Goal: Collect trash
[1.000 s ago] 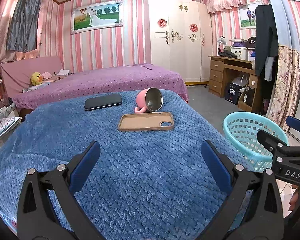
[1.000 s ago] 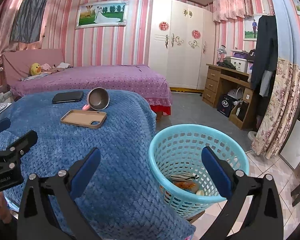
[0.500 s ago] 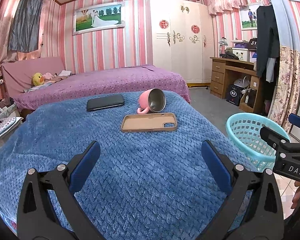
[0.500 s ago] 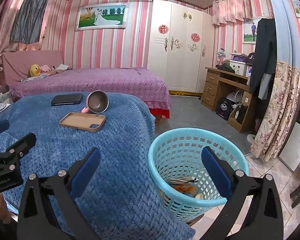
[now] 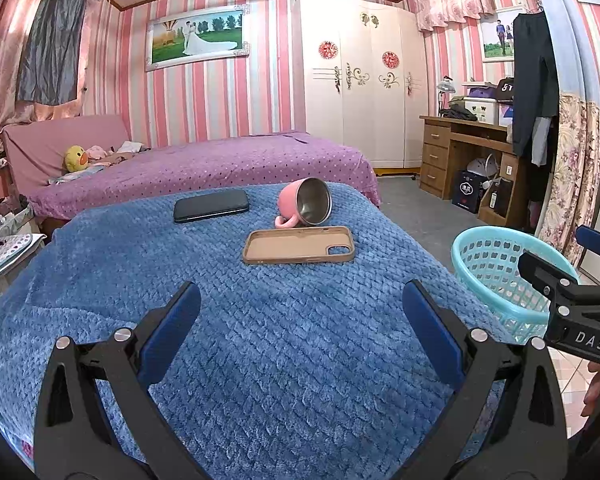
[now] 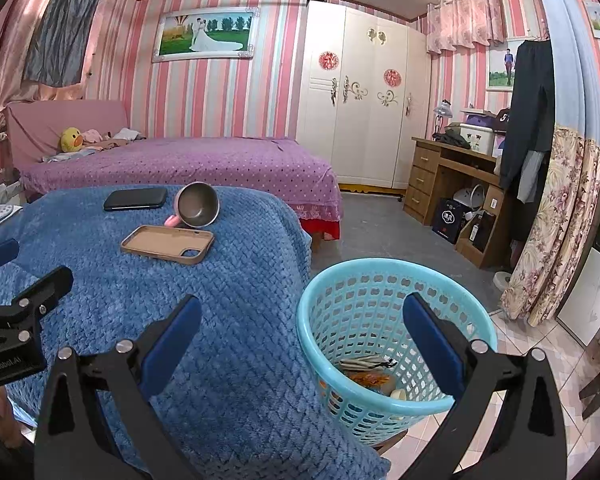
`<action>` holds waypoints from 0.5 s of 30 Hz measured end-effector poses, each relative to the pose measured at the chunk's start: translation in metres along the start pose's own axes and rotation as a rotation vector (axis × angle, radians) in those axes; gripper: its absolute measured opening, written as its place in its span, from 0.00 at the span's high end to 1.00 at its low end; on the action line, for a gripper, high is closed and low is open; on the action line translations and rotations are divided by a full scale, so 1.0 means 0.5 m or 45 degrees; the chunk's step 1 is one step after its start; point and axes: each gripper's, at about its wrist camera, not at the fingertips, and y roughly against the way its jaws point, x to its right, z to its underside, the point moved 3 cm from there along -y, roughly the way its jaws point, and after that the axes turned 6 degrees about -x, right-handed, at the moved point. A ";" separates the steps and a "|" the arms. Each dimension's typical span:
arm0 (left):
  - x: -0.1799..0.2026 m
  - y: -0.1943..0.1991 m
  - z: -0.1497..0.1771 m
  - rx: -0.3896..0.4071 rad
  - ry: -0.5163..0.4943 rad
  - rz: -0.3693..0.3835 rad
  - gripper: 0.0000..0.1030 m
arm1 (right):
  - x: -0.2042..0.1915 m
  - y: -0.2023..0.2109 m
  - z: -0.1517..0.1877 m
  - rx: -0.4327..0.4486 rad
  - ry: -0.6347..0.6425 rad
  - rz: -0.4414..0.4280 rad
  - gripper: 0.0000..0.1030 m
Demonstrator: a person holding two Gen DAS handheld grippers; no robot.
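Blue quilted blanket point(image 5: 284, 360) bears a black phone point(image 5: 211, 205) at 11 o'clock, tipped pink mug point(image 5: 306, 207) at 12, tan phone case point(image 5: 299, 245) just before it.

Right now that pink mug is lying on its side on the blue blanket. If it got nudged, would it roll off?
The mug looks round, so it may roll, but its handle rests on the blanket and would probably stop it. The plush weave likely slows it too. Its metal lining suggests it wouldn't break.

right claw point(image 5: 588, 340): white "DAS" on black body | left claw point(image 6: 8, 356): "GenRobot.AI" | black bag point(image 5: 466, 196) under wooden desk: unreadable white characters
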 end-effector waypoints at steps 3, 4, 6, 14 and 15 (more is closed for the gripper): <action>-0.001 0.001 0.000 0.000 0.001 0.001 0.05 | -0.001 0.000 0.000 0.004 0.001 0.002 0.04; -0.001 0.000 0.000 0.000 -0.001 0.000 0.05 | -0.001 -0.001 0.000 0.004 0.002 0.002 0.04; -0.001 0.000 0.000 0.000 0.001 0.002 0.05 | -0.001 -0.001 0.001 0.003 0.002 0.003 0.04; -0.004 0.003 -0.001 -0.001 0.006 0.009 0.05 | -0.002 0.000 0.000 0.007 0.003 0.004 0.04; -0.004 0.002 -0.001 -0.002 0.007 0.009 0.05 | -0.002 0.000 0.000 0.006 0.003 0.004 0.04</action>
